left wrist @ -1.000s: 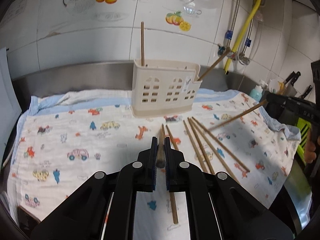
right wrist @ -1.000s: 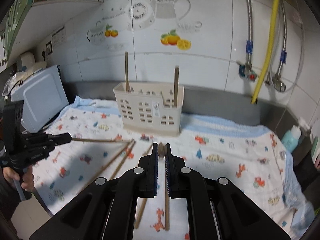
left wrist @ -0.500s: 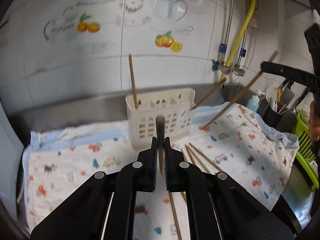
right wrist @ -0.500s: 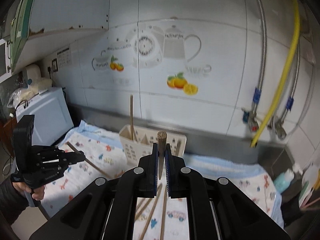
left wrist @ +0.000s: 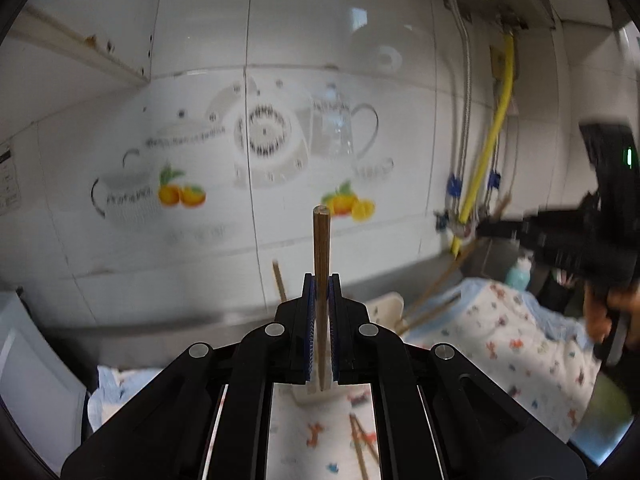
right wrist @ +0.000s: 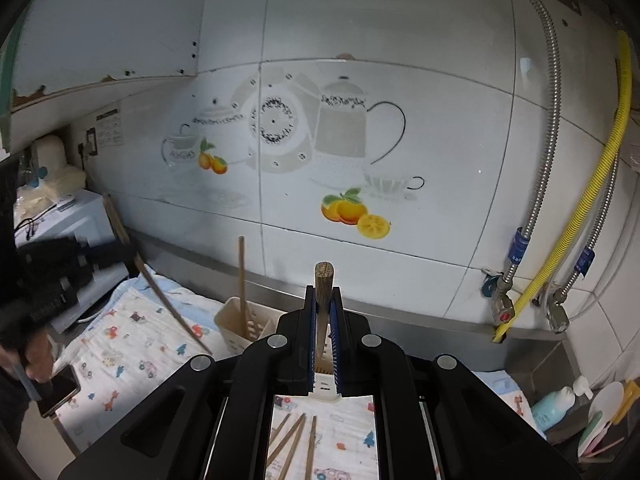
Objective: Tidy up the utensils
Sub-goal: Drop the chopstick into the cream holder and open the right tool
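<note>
My left gripper (left wrist: 320, 280) is shut on a brown chopstick (left wrist: 321, 240) that stands upright between the pads. My right gripper (right wrist: 323, 292) is shut on another chopstick (right wrist: 323, 280), also upright. Both hang above the cream slotted holder (right wrist: 236, 324), which the fingers mostly hide in the left wrist view, where only its rim (left wrist: 386, 304) shows. One chopstick (right wrist: 241, 280) stands in the holder. The left wrist view shows the right gripper (left wrist: 484, 230) with its chopstick (left wrist: 452, 276) slanting down. Several loose chopsticks (right wrist: 296, 444) lie on the printed cloth (right wrist: 132, 352).
A tiled wall with fruit and teapot decals rises close behind the holder. A yellow hose (right wrist: 592, 200) and metal pipes hang at the right. A blue bottle (right wrist: 554, 404) stands at the right corner. A phone (right wrist: 60, 396) lies at the cloth's left edge beside a white appliance (right wrist: 80, 220).
Both grippers have lifted their chopsticks off the cloth and risen. The chopsticks now stand upright in the pads, and the holder has dropped low in both views.
</note>
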`<state>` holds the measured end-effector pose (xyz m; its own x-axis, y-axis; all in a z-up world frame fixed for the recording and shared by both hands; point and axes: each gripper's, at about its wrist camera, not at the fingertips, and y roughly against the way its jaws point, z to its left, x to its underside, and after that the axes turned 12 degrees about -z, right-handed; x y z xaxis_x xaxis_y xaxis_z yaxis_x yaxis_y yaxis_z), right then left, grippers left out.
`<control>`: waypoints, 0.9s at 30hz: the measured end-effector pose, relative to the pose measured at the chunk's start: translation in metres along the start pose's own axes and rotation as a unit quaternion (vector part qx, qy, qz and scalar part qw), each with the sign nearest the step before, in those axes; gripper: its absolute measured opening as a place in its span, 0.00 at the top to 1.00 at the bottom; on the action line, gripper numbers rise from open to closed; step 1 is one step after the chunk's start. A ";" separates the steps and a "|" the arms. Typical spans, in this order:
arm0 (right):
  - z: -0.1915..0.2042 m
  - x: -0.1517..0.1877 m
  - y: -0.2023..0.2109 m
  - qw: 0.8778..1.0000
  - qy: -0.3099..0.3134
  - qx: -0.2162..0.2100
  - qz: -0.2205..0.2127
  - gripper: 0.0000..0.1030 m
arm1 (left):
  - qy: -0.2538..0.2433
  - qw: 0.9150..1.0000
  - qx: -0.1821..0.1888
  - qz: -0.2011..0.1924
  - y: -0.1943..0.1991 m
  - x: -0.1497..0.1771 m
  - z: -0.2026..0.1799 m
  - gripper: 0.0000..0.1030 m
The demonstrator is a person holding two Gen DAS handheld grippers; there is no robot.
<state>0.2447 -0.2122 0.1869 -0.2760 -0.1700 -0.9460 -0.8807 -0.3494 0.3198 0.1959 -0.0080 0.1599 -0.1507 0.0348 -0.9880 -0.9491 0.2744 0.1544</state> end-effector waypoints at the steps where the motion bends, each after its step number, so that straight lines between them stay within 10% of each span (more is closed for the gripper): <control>1: -0.002 0.001 -0.004 1.000 -0.003 0.000 0.003 0.94 | -0.002 1.000 -0.007 -0.007 -0.004 -0.006 0.001 0.95; 27: -0.013 0.040 -0.058 0.997 -0.005 -0.004 0.072 0.94 | 0.041 0.996 -0.046 0.071 -0.093 0.034 0.028 0.93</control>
<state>0.2900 -0.2103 0.1310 -0.4034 -0.2091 -0.8908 -0.8287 -0.3293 0.4526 0.2866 -0.0054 0.1122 -0.3045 -0.0128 -0.9524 -0.9372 0.1828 0.2971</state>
